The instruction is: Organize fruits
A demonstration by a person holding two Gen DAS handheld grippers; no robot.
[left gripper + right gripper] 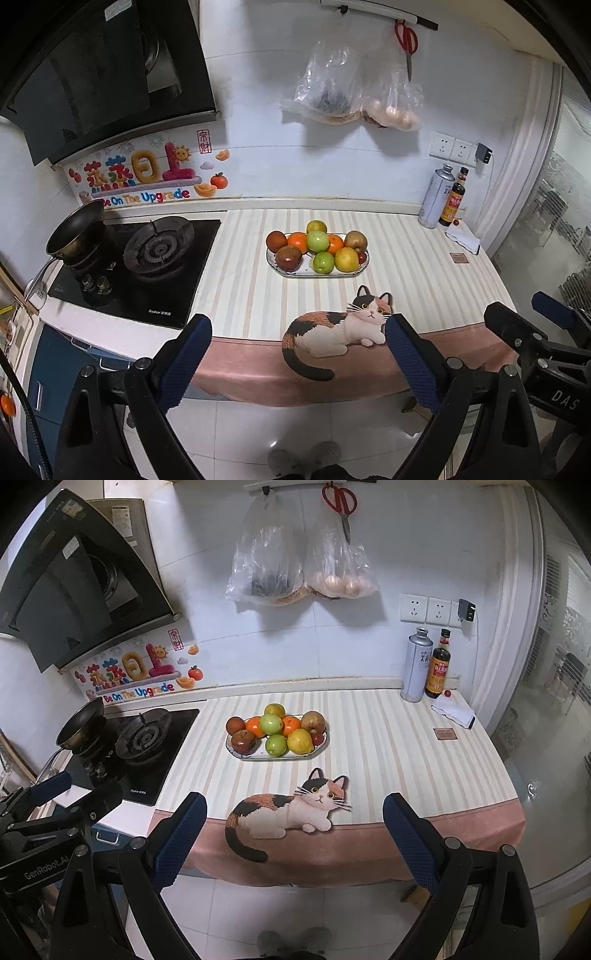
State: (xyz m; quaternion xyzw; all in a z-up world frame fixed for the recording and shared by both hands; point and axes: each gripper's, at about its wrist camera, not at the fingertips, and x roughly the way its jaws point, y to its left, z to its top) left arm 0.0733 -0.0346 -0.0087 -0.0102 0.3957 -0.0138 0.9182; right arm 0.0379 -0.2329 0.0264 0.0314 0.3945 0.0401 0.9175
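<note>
**Fruit piled on the plate, both grippers empty and held back**

On the striped cloth [406,258] covering the desk [236,206], an oval plate [295,274] is seen, heaped with fruits [317,247]: brownish-red ones at its 9 o'clock side, oranges and green ones in the middle, a yellow one toward 4 o'clock. From the left gripper [297,363] the plate lies at 12 o'clock, well apart; from the right gripper [293,843] it lies near 11 o'clock, equally far off. Both sets of jaws are spread wide and nothing is held between them. A printed cat [291,808] is shown on the cloth between grippers and plate.

The fruits are judged to be round, smooth and fairly firm, of moderate weight, and liable to roll once freed from the pile. Bruising is likely if they are squeezed hard. Each is best taken across its widest part, from above, starting with a piece on top or at the rim, so that neighbours are not dislodged. The plate looks like glazed ware and would slide if pushed.
</note>
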